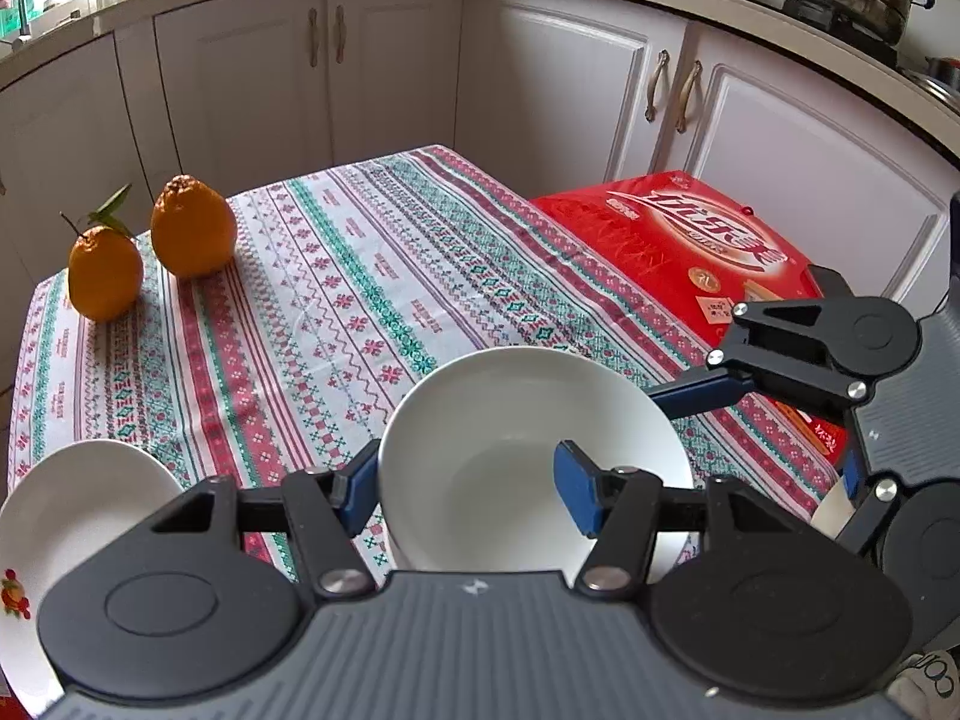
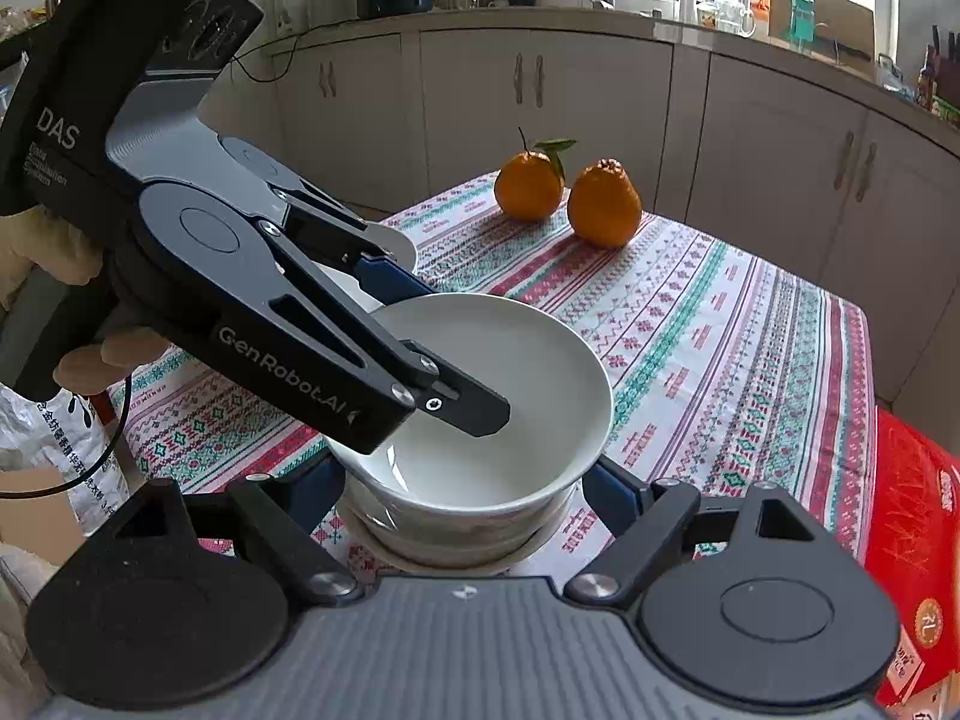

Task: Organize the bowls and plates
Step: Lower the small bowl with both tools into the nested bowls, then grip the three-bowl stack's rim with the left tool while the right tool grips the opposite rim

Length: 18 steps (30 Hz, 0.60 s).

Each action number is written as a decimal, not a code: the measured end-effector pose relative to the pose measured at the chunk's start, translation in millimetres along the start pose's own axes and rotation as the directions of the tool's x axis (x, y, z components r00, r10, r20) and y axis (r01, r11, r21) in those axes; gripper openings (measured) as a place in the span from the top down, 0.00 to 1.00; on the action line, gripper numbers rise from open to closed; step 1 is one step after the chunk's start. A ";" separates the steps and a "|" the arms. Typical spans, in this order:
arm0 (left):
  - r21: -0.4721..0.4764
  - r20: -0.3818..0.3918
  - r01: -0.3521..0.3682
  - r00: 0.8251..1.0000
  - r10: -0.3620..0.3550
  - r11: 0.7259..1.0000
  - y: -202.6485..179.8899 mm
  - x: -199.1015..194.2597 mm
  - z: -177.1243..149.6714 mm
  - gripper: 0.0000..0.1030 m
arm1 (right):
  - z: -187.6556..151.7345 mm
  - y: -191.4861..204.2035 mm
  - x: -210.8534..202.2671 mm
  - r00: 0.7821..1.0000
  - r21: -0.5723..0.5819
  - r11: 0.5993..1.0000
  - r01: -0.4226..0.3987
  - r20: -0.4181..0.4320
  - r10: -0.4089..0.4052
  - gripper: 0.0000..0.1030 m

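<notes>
A white bowl (image 1: pixel 528 450) (image 2: pixel 504 408) sits nested on top of other white dishes (image 2: pixel 456 546) on the patterned tablecloth. My left gripper (image 1: pixel 465 489) is open, its jaws straddling the bowl's near rim, one finger outside and one inside; in the right wrist view it reaches in from the left (image 2: pixel 420 348). My right gripper (image 2: pixel 462 492) is open, with its fingers on either side of the stack low down; it shows in the left wrist view (image 1: pixel 780 420) at the right. A white plate with a flower print (image 1: pixel 66 534) lies at the left.
Two oranges (image 1: pixel 150 246) (image 2: pixel 564 192) stand at the table's far corner. A red box (image 1: pixel 690 252) (image 2: pixel 912 540) lies off the table's right edge. Kitchen cabinets (image 1: pixel 390 72) surround the table. A printed bag (image 2: pixel 66 456) sits by the person's gloved hand.
</notes>
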<state>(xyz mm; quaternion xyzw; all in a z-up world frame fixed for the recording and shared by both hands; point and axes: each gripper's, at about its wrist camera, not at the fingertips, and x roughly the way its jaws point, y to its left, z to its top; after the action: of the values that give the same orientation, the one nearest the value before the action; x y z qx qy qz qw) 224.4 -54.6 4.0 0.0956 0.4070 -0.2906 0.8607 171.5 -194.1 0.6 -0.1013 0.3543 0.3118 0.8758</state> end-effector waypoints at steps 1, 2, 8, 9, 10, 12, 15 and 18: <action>-0.002 -0.001 0.002 1.000 -0.002 1.000 0.2 0.6 -0.3 0.43 | -0.4 -0.2 1.2 1.000 0.002 1.000 -0.001 -0.004 0.001 0.13; 0.000 -0.001 0.002 1.000 -0.002 1.000 0.3 1.3 -0.7 0.43 | -0.9 -0.4 2.0 1.000 0.004 1.000 -0.001 -0.006 0.001 0.13; -0.012 -0.005 0.012 1.000 -0.012 1.000 3.1 4.6 -3.1 0.43 | -2.3 -2.9 3.3 1.000 0.020 1.000 -0.019 -0.014 0.020 0.13; -0.016 -0.007 0.015 1.000 -0.015 1.000 4.0 5.4 -4.2 0.43 | -2.2 -3.3 3.8 1.000 0.023 0.999 -0.023 -0.016 0.024 0.13; -0.020 -0.009 0.016 1.000 -0.017 1.000 4.8 6.2 -5.3 0.43 | -2.2 -3.2 4.1 0.999 0.026 0.999 -0.027 -0.018 0.027 0.13; -0.027 -0.010 0.016 1.000 -0.016 1.000 5.9 7.5 -7.1 0.43 | -2.5 -2.9 4.8 0.999 0.026 0.999 -0.031 -0.021 0.031 0.13; -0.031 -0.003 0.016 1.000 -0.016 0.999 7.2 6.8 -8.6 0.40 | -3.1 -1.4 4.4 1.000 0.021 1.000 -0.023 -0.009 0.023 0.00; -0.026 0.008 0.024 1.000 -0.024 0.999 7.3 4.1 -7.3 0.30 | -1.9 -1.3 -1.4 0.999 0.015 0.999 -0.032 0.012 0.032 0.00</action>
<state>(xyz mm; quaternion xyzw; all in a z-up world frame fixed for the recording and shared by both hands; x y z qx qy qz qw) 226.0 -47.5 -4.4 0.0782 0.4084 -0.2960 0.8599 170.5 -196.5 0.0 -0.0872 0.3530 0.3236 0.8735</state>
